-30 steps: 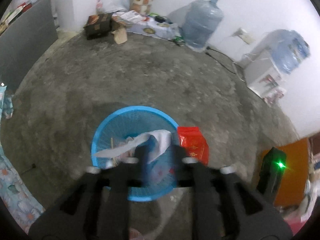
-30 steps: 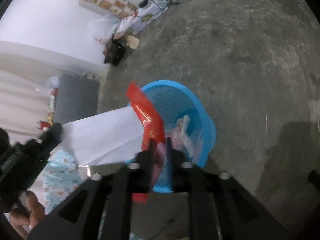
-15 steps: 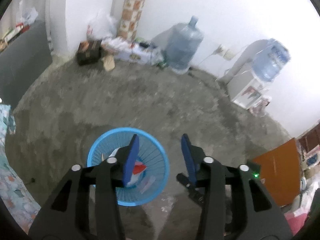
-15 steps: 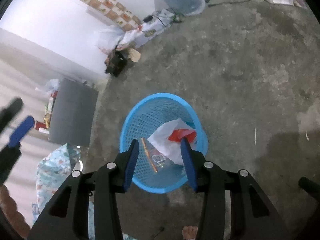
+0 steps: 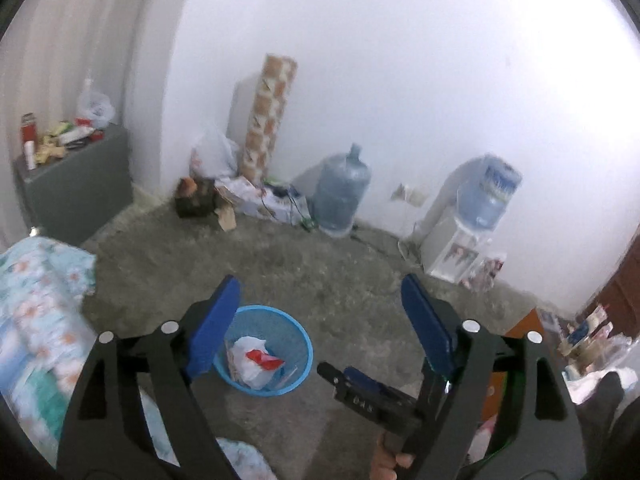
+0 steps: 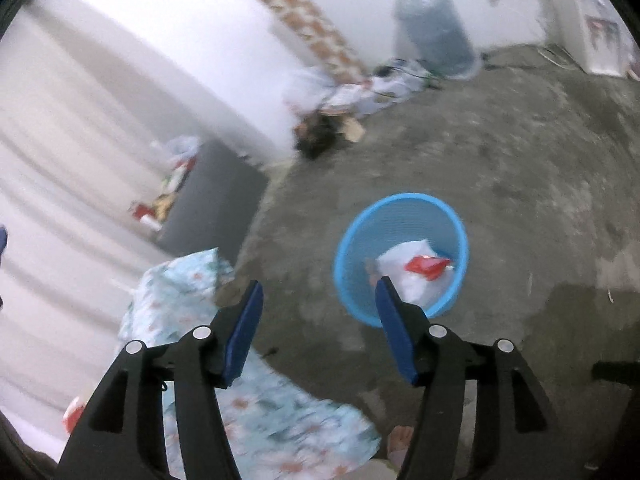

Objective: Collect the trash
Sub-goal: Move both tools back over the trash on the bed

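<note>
A round blue mesh basket stands on the concrete floor, also seen from above in the right wrist view. Inside it lie a crumpled white paper and a red packet on top. My left gripper hangs high above and behind the basket, its jaws opening with nothing between them. My right gripper is also above the basket, a little to its left, jaws opening and empty. Its fingers show low in the left wrist view.
Along the far wall stand a large water jug, a water dispenser, a patterned column and boxes with clutter. A grey cabinet and floral bedding are at the left. An orange panel is at the right.
The white paper left my left gripper and the red packet left my right one; both now lie in the basket. Both grippers opened wide, rose and drew back from the basket.
</note>
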`<state>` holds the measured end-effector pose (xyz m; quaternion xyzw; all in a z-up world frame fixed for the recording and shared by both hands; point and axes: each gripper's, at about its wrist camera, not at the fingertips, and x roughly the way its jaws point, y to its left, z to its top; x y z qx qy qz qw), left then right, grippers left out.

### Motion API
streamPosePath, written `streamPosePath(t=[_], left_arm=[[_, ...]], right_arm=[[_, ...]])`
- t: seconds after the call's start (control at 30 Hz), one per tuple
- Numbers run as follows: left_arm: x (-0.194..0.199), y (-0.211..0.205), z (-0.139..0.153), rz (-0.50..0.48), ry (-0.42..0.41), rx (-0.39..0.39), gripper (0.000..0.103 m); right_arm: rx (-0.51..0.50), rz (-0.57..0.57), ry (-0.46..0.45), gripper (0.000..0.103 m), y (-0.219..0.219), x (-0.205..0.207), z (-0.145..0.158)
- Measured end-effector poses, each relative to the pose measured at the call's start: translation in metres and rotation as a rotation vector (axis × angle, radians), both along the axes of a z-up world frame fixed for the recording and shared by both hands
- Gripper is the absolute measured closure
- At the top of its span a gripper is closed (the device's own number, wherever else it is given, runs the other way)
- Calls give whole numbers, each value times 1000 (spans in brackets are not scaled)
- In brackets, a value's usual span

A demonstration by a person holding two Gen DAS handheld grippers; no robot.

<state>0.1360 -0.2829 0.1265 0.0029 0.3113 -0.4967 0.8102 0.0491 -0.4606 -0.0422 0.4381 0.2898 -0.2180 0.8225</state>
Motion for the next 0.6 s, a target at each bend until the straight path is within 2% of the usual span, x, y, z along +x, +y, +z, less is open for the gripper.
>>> streamPosePath(t=[0.07,0.2,0.37,0.53,0.6], left_arm=[[-13,39,8,27,-4,-33,23],[-33,112,15,93,-19,-51,23],[-54,211,16,250,-83,-66,20],[-66,301,2,416,-98,-53,20],[-68,321,-6,466,-93,-47,20]], right_arm=[[-16,55,-16,43,18,5,15],[-50,183,-8,43,53,18,34],[-42,350,-3,38,96,34,44],[50,544,-13,38,139,58,38],[114,607,-25,38,154,69,31]])
